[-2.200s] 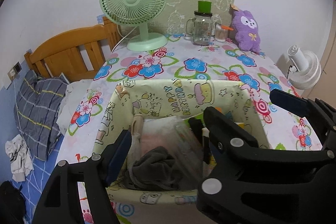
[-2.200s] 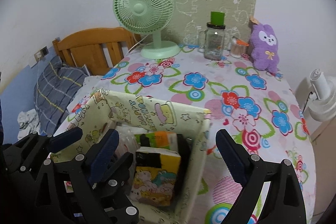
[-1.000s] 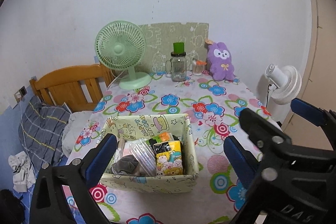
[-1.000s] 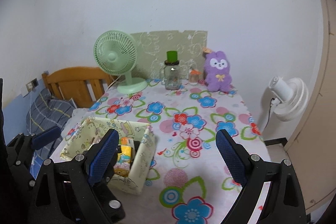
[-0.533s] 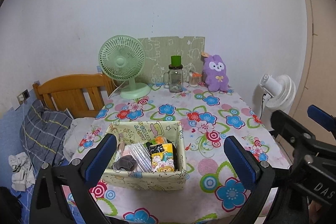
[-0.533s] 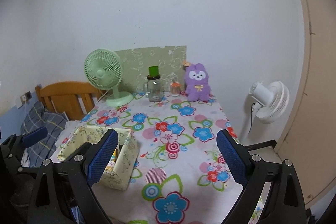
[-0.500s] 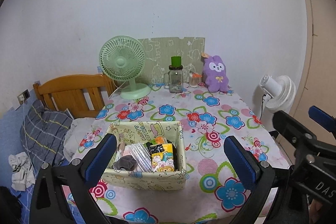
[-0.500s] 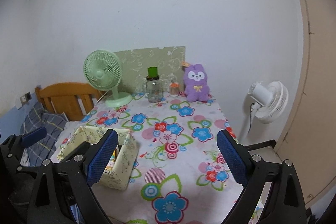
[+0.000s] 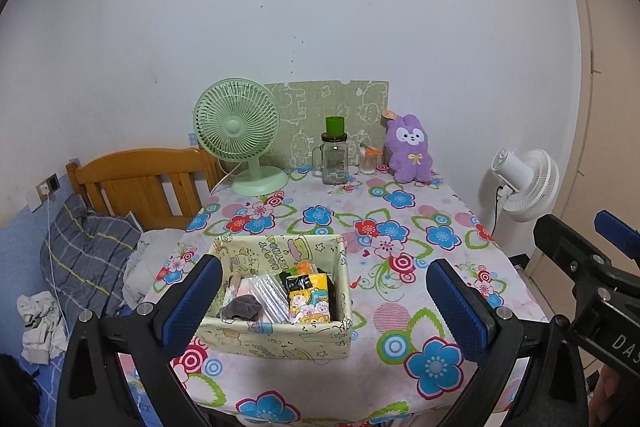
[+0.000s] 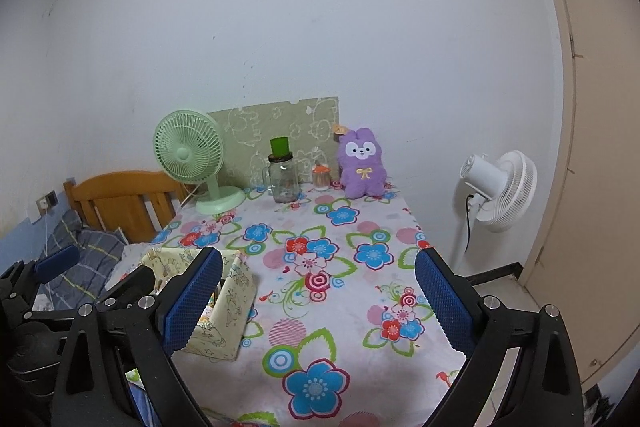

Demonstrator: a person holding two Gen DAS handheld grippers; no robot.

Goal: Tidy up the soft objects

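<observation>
A pale yellow fabric box (image 9: 276, 338) sits near the front left of the flowered table (image 9: 400, 227). It holds a grey soft item (image 9: 240, 308), clear packets and a cartoon tissue pack (image 9: 310, 301). A purple plush rabbit (image 9: 409, 149) stands at the back, also in the right wrist view (image 10: 361, 165). My left gripper (image 9: 324, 301) is open and empty, held back above the table's front. My right gripper (image 10: 318, 297) is open and empty, to the right of the box (image 10: 224, 311).
A green desk fan (image 9: 240, 135), a glass jar with a green lid (image 9: 335, 157) and a small cup (image 9: 368, 163) stand at the back. A white floor fan (image 10: 500, 191) is right of the table. A wooden bed frame (image 9: 136, 183) and pillow are left.
Both grippers have pulled up and back from the box, from right over it to well behind the table's front edge. In the last half second they barely move.
</observation>
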